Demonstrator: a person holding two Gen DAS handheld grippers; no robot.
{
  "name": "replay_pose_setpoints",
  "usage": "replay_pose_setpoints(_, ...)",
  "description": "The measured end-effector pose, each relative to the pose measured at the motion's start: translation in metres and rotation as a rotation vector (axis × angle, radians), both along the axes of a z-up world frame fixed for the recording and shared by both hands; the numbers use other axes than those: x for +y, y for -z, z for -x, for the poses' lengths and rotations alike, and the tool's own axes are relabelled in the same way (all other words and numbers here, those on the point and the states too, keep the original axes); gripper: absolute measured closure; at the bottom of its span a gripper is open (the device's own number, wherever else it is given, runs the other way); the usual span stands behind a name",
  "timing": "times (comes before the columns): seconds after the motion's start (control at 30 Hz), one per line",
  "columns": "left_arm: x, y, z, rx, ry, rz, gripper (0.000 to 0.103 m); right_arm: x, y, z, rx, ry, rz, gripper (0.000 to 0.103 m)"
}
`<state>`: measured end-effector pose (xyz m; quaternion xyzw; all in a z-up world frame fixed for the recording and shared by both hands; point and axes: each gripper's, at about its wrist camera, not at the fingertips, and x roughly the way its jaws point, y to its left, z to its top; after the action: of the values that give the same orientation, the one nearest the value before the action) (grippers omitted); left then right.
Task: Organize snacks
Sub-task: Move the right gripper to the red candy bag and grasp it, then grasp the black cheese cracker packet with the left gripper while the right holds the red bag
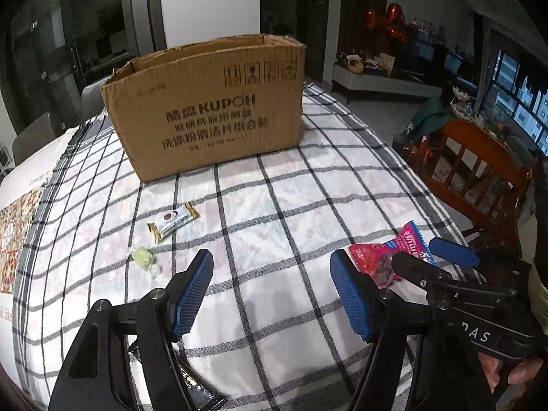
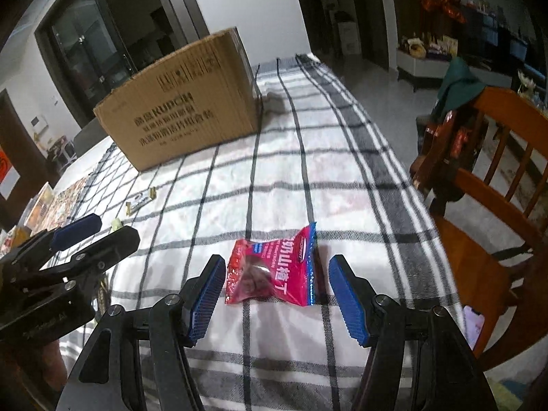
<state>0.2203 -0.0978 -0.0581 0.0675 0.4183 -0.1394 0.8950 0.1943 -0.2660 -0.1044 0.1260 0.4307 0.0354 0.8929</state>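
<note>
A: Start with the box [image 1: 205, 109]. How will it behave?

B: It's corrugated cardboard, open at the top, standing at the far end of the checked surface [image 1: 274, 308]. I'd judge it stiff enough to take dropped-in snacks without tipping, and light if it is empty. What is inside is hidden from both cameras.

A: And the red pouch [image 2: 274, 270]?

B: It lies flat on the surface, right in front of the right gripper [image 2: 275, 294], whose jaws stand wide apart on either side of it without touching. It looks like a crinkly, glossy film bag with air and something lumpy inside, so it is probably light, soft and a little slippery. I'd pinch across the filled middle, or take the sealed edge if the body squashes.

A: The left gripper [image 1: 270, 294]?

B: Also spread open, holding nothing, hovering over bare cloth beside the right one.

A: Smaller pieces?

B: A white bar [image 1: 173, 221] with gold ends lies well ahead of the left gripper, toward the box. It is likely firm and thin, best gripped across its narrow width. Near it sits a pale green candy [image 1: 144, 258] in clear twisted wrap: tiny, hard, and apt to roll or slip, so close on the candy body, not the wrapper tails.

A: Anything else?

B: A dark packet [image 1: 202, 390] peeks out under the left gripper, too hidden to judge.
</note>
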Motion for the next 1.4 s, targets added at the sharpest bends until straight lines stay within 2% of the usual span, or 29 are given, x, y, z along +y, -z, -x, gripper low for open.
replay_pose_setpoints(0.13, 0.002, 0.006, -0.004, 0.013, -0.016, -0.012, 0.033, 0.008, 0.008, -0.006, 0.014, -0.019, 0.034, 0.039)
replay_pose_setpoints(0.3, 0.006, 0.011, -0.008, 0.028, -0.032, -0.017, 0.033, 0.023, 0.012, -0.012, 0.009, -0.039, 0.125, 0.041)
replay_pose_setpoints(0.37, 0.008, 0.012, -0.01, 0.033, -0.04, -0.016, 0.033, 0.027, 0.014, -0.014, 0.011, -0.046, 0.162, 0.051)
replay_pose_setpoints(0.5, 0.012, 0.015, -0.009, 0.038, -0.046, -0.019, 0.033, 0.035, 0.012, -0.012, -0.008, -0.063, 0.222, 0.054)
replay_pose_setpoints(0.63, 0.015, 0.015, -0.007, 0.044, -0.048, -0.013, 0.033, 0.04, 0.009, -0.009, -0.025, -0.074, 0.25, 0.062)
replay_pose_setpoints(1.03, 0.036, -0.005, 0.007, 0.018, -0.072, 0.012, 0.033, 0.054, -0.03, 0.014, -0.112, -0.06, 0.153, 0.063)
replay_pose_setpoints(1.17, 0.047, -0.011, 0.016, 0.007, -0.085, 0.012, 0.033, 0.062, -0.035, 0.021, -0.123, -0.073, 0.107, 0.063)
replay_pose_setpoints(1.4, 0.066, -0.006, 0.037, 0.024, -0.129, -0.007, 0.033, 0.083, -0.033, 0.034, -0.129, -0.133, 0.093, 0.063)
